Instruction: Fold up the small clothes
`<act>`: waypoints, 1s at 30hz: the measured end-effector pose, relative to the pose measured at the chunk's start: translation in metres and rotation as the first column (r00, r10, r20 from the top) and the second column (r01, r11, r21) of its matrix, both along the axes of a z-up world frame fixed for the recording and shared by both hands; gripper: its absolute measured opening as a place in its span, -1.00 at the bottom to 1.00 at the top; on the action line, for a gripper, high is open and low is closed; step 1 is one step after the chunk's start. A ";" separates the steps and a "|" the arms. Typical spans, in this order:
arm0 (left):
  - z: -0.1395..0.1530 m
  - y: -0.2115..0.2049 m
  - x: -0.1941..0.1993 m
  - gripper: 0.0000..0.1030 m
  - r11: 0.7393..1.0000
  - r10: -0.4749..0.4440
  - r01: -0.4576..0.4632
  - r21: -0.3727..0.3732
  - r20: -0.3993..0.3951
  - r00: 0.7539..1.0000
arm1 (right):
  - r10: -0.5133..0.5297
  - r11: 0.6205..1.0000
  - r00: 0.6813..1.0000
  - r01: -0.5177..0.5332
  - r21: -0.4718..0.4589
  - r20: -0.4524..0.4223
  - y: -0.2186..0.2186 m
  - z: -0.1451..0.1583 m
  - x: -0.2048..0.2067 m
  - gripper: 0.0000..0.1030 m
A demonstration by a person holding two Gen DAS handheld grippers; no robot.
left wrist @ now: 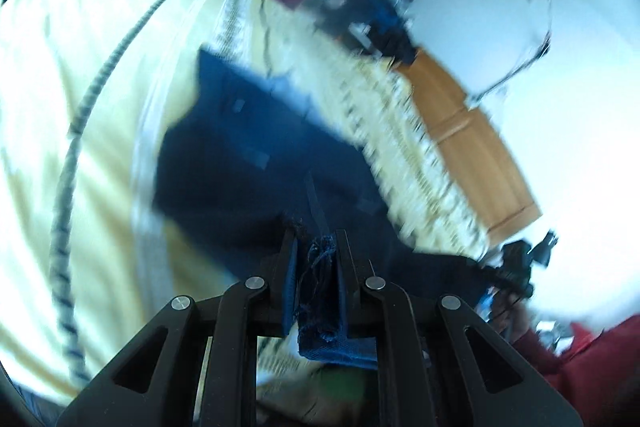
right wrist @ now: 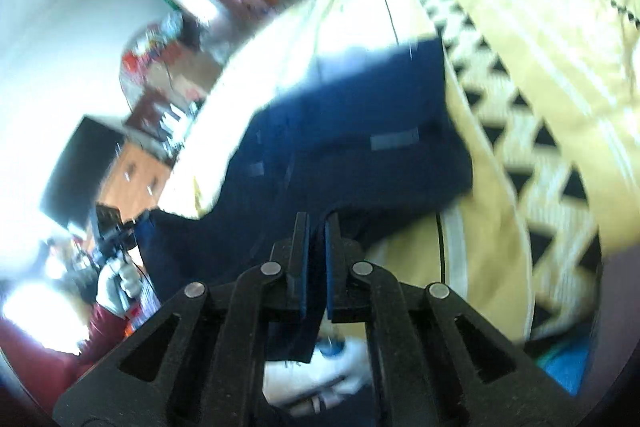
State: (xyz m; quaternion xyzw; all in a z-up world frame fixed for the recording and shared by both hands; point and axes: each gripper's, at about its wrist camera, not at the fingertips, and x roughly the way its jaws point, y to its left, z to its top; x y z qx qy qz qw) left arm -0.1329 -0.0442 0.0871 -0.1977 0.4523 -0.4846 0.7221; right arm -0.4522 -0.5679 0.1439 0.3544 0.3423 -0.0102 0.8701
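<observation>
Both grippers, left (left wrist: 316, 247) and right (right wrist: 317, 227), were clamped on the near edge of the navy garment (left wrist: 248, 155), which stretched away across the bed (left wrist: 80, 87).

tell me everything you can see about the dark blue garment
The dark blue garment is denim-like cloth with small lighter rectangular patches and a frayed edge. It lies partly spread on the pale yellow patterned bedspread, its near edge lifted. The left tool and the right tool are each shut on that edge. Motion blur hides finer detail.

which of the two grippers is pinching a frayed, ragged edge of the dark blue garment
The left gripper: loose threads of the blue garment bunch between its fingers. The right gripper clamps a smooth edge.
</observation>
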 end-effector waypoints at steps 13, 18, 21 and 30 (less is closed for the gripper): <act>0.015 -0.157 0.227 -0.63 0.997 0.056 -0.057 0.056 0.024 0.998 | -0.163 0.987 0.983 0.163 -0.005 -0.089 -0.170 -0.040 0.187 -0.89; -0.092 -0.217 0.310 -0.22 0.913 0.119 -0.080 0.399 -0.074 0.990 | -0.189 0.982 0.951 0.179 -0.061 -0.243 -0.196 -0.101 0.231 -0.83; -0.105 -0.227 0.320 -0.22 0.892 0.116 -0.080 0.444 -0.054 0.992 | -0.116 0.990 0.961 0.090 -0.112 -0.251 -0.175 -0.111 0.238 -0.28; -0.047 -0.217 0.308 0.16 0.906 0.029 -0.098 0.412 0.170 0.985 | -0.010 0.944 0.974 -0.066 -0.322 -0.228 -0.151 -0.113 0.276 0.14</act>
